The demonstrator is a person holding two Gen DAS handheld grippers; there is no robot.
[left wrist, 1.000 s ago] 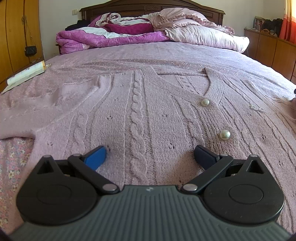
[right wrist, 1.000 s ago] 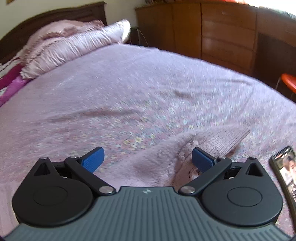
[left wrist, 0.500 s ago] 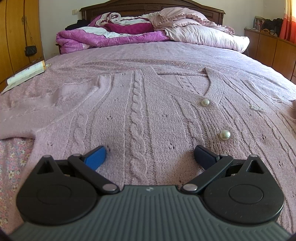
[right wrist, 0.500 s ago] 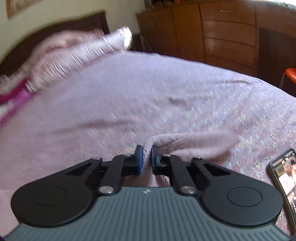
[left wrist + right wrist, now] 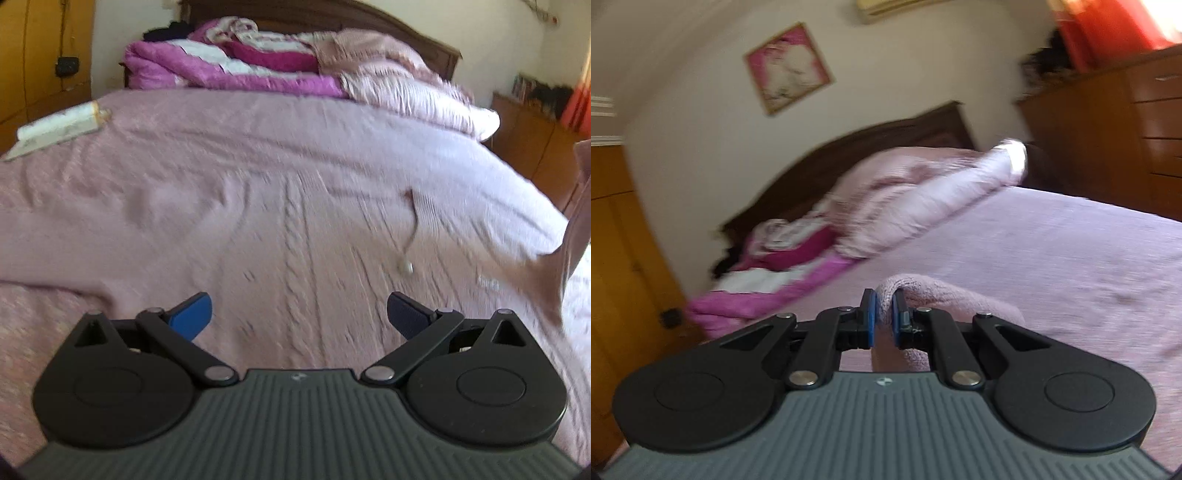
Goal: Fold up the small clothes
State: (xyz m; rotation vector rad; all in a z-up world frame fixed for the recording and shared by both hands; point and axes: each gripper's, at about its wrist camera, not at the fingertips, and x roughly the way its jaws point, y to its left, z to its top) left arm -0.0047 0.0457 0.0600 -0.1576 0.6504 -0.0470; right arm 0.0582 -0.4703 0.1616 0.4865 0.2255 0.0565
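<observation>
A pink cable-knit cardigan [image 5: 295,236] with pearl buttons lies spread on the bed [image 5: 280,125]. My left gripper [image 5: 297,314] is open and empty, just above the cardigan's lower body. My right gripper [image 5: 883,317] is shut on the cardigan's sleeve [image 5: 942,295], pinched between the blue pads and lifted off the bed. In the left wrist view the raised sleeve [image 5: 576,221] hangs at the right edge. The view is motion blurred.
Folded purple and pink quilts [image 5: 258,66] and pillows lie at the headboard. A white tube [image 5: 59,125] rests at the bed's left edge. Wooden wardrobes [image 5: 613,258] stand left and drawers [image 5: 1126,129] right.
My right gripper closed on the sleeve and has lifted it up, swinging toward the headboard. My left gripper has risen and tilted; the cardigan's right side is pulled up.
</observation>
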